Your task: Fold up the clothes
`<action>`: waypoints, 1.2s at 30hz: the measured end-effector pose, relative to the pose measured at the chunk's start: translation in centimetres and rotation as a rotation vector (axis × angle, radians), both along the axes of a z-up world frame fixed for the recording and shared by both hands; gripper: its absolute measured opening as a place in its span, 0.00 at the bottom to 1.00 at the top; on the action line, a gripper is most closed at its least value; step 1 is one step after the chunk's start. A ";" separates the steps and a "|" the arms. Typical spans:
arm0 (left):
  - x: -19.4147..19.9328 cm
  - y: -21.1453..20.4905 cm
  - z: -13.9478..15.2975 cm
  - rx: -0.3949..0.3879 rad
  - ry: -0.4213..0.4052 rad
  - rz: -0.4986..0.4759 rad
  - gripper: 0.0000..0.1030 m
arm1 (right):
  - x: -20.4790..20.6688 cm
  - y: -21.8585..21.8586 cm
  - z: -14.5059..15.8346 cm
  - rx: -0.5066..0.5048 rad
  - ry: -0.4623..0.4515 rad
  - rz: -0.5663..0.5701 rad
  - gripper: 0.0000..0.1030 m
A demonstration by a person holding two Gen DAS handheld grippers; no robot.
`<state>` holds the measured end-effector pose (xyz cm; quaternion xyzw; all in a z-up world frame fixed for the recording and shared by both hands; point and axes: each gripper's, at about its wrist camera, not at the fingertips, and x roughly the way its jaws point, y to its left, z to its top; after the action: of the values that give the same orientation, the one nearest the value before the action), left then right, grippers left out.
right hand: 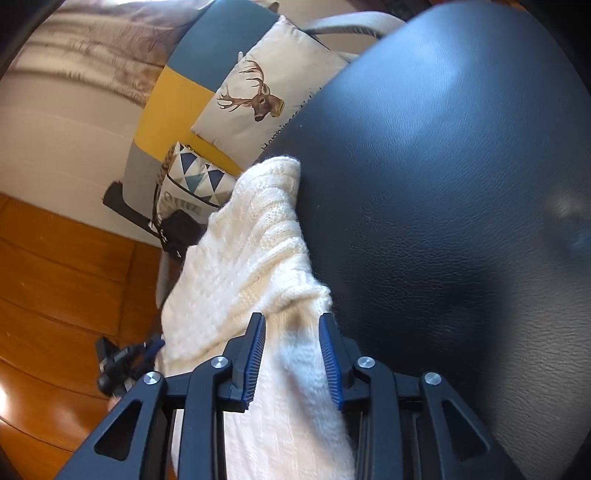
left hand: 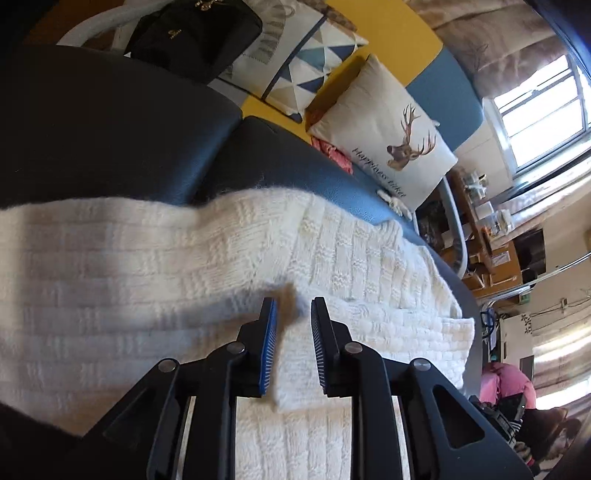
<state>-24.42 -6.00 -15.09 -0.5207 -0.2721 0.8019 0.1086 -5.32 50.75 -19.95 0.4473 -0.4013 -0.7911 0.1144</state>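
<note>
A white knitted sweater (left hand: 147, 258) lies spread on a dark leather sofa seat (left hand: 92, 122). In the left wrist view my left gripper (left hand: 293, 306) has its jaws a little apart, with a fold of the sweater between the blue pads (left hand: 269, 343). In the right wrist view the sweater (right hand: 251, 236) hangs bunched along the edge of the dark seat (right hand: 443, 184). My right gripper (right hand: 291, 321) has its jaws apart with thick sweater fabric filling the gap. The other gripper shows at the lower left of the right wrist view (right hand: 122, 365).
A deer-print cushion (left hand: 388, 136), a triangle-pattern cushion (left hand: 303, 55) and a black bag (left hand: 195, 33) rest against the yellow and blue sofa back (left hand: 388, 37). A wooden floor (right hand: 55, 277) lies beside the sofa. Shelves (left hand: 484, 229) and a window (left hand: 546, 103) stand at the right.
</note>
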 end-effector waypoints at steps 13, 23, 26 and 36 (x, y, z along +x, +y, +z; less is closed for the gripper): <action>2.8 2.2 6.7 -0.223 0.280 0.072 0.01 | -4.3 -1.2 6.1 0.404 0.114 0.029 0.25; 2.2 3.6 3.5 -0.224 0.185 -0.033 0.01 | -15.1 -5.7 2.4 0.462 -0.059 0.175 0.31; 2.7 3.8 4.8 -0.174 0.218 -0.047 0.01 | -15.4 -6.9 1.4 0.521 -0.069 0.207 0.19; 1.0 4.3 3.7 -0.282 0.159 -0.007 0.02 | -15.9 -5.4 1.3 0.686 -0.012 0.190 0.07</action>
<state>-23.46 -1.66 -11.41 -0.4665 -0.1454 0.8705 0.0587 -21.22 45.32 -18.61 0.4998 -0.0695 -0.8629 0.0285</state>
